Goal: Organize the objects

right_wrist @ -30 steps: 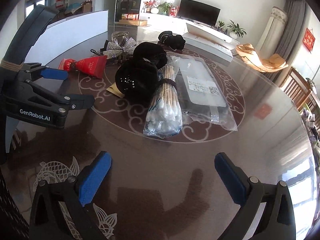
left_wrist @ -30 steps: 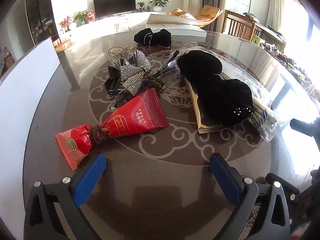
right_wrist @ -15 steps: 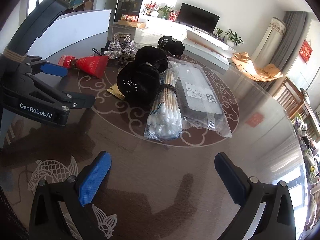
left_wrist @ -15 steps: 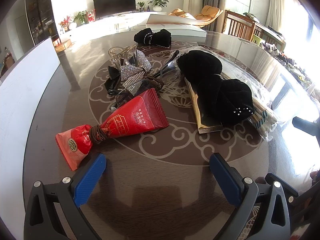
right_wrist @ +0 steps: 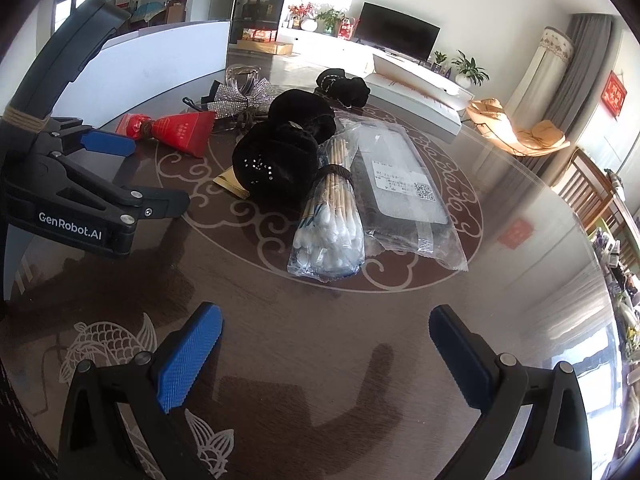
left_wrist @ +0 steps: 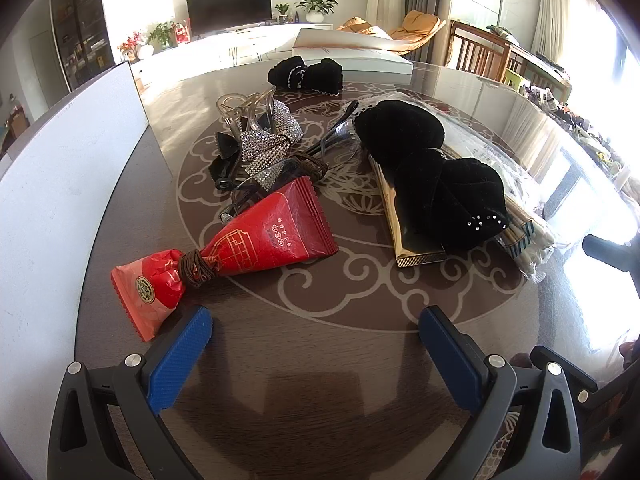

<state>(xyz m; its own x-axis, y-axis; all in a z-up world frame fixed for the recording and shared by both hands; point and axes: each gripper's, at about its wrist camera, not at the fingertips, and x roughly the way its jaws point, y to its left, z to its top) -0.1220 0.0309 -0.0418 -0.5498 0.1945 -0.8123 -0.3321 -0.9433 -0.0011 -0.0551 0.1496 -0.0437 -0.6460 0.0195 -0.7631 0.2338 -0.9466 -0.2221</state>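
— Tongs were seen in both views; how were they held?

— The left tongs (left_wrist: 316,344) were spread wide, nothing pinched between the blue pads, and were held low over the dark patterned table (left_wrist: 320,380). The right tongs (right_wrist: 324,344) were likewise spread and empty, over the near edge of the same table.

— Where were the task's things laid?

— A red packet (left_wrist: 256,244), tied round its neck with a brown hair tie (left_wrist: 197,269), was laid just ahead of the left pad of the left tongs. Behind it, a rhinestone bow (left_wrist: 267,148), a clear claw clip (left_wrist: 245,109) and a pair of glasses (left_wrist: 332,140) were piled together, partly overlapping. A large black velvet bow (left_wrist: 432,176) was laid to the right, over a gold comb (left_wrist: 416,252). A smaller black hair piece (left_wrist: 306,74) was set farther back, near a flat white box (left_wrist: 352,50).

— And from the right wrist?

— A bag of cotton swabs (right_wrist: 330,216), bound with a dark band, was seen touching the right side of the black velvet bow. A flat plastic-wrapped pack (right_wrist: 404,196) bearing a label was laid just beside the swabs, on their right. The left tongs were seen at the left of that view, apart from every item. A white board (left_wrist: 60,184) was stood along the table's left edge.
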